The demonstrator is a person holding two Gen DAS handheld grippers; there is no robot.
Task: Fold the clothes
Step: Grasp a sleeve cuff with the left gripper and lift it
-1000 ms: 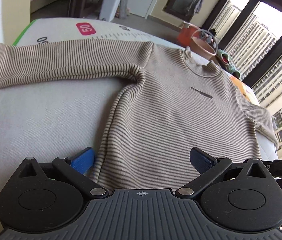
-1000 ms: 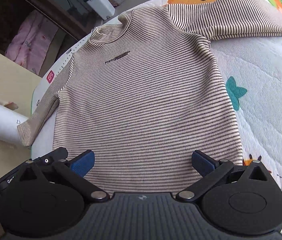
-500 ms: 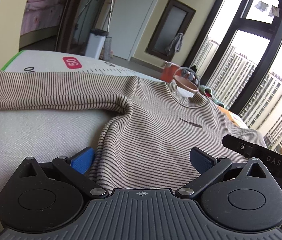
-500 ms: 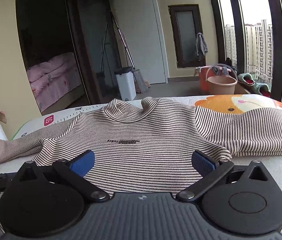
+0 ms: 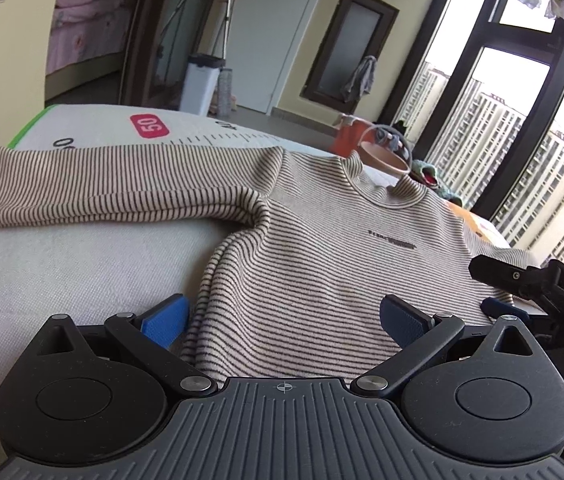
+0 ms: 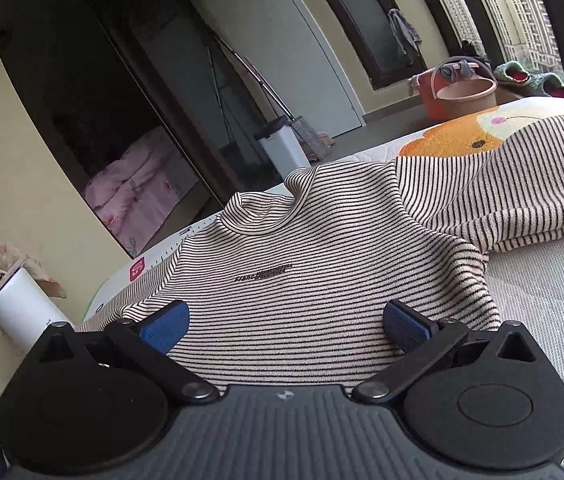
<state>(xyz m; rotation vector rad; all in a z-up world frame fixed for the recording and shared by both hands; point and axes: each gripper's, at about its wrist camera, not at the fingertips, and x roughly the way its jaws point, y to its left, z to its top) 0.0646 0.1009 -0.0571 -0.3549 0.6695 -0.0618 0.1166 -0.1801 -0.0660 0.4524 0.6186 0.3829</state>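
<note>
Striped sweater [image 5: 322, 264] flat on grey mat [image 5: 62, 272] (bedroom doorway upper left), left gripper [image 5: 282, 320] and right gripper [image 6: 284, 326] both spread wide, empty.

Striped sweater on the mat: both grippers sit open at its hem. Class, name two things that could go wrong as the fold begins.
1. The left gripper straddles the striped sweater's side edge, one finger on bare mat; closing may catch little fabric.
2. Both sleeves lie spread outward; lifting the hem now would likely drag them, leaving an uneven fold.
</note>
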